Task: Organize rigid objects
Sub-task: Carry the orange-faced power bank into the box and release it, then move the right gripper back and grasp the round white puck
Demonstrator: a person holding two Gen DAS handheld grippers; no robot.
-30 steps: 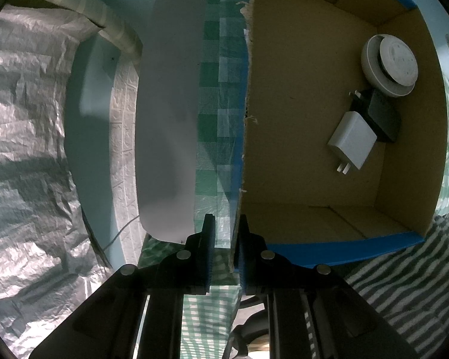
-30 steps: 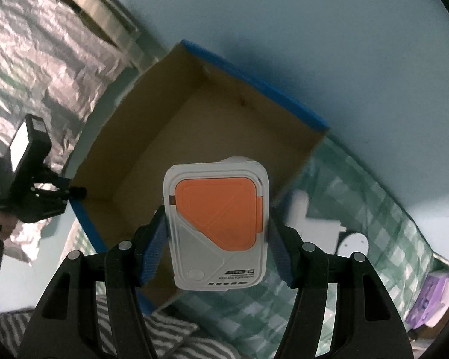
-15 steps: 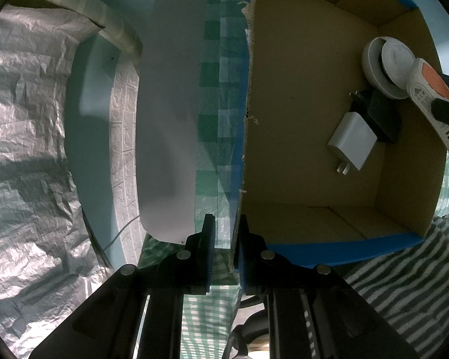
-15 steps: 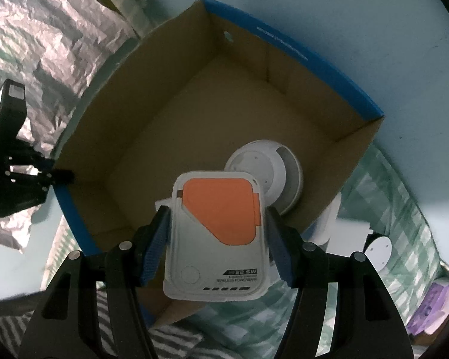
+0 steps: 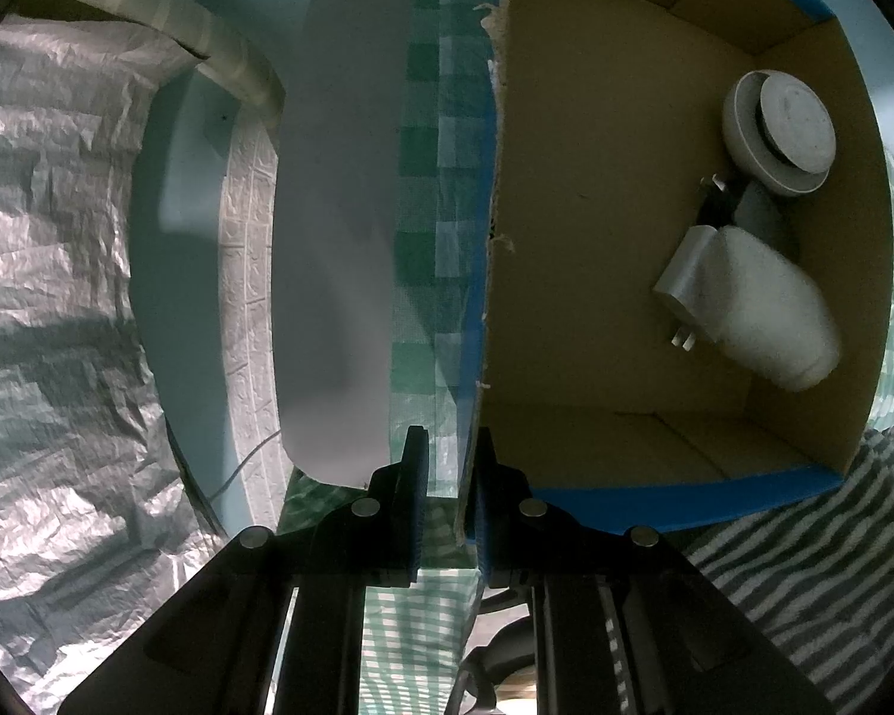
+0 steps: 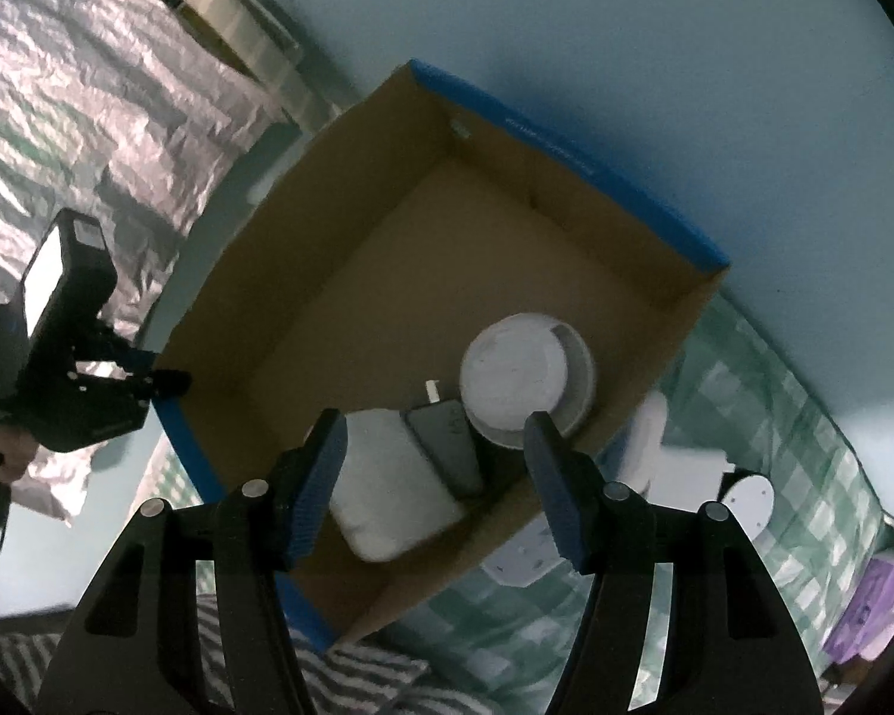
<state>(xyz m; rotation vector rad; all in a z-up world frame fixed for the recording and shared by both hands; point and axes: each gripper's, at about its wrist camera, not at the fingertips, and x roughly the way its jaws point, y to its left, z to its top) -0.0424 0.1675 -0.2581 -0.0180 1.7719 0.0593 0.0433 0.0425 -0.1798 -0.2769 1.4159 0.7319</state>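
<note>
A green and white checked cloth [image 5: 432,190] covers the surface, with a grey and white striped cloth [image 5: 816,584] at its near edge, a pale blue wall [image 6: 626,47] behind and crinkled silver foil [image 5: 47,250] off to the left. On the checked cloth stands an open cardboard box [image 5: 572,250] with blue-edged walls. The left gripper [image 5: 450,512] is clenched on the box's torn left wall, one finger on each side of the cardboard. The right gripper [image 6: 435,476] hangs above the box's near right corner with its jaws spread wide and nothing between them. Inside the box, along the right wall, lie a round white disc [image 5: 778,125], a dark charger [image 6: 447,447], a white plug adapter [image 5: 682,283] and a white power bank [image 5: 769,322] that rests partly on the adapter and beside the dark charger. Only the left wrist view shows the adapter's prongs and a sheet of white paper [image 5: 334,250] lying on the cloth outside the box. Only the right wrist view shows the left gripper from outside, held in a hand [image 6: 6,453], and several white things [image 6: 691,465] on the cloth beyond the box's right wall, too blurred to name, plus something purple [image 6: 864,608] at the far right edge.
</note>
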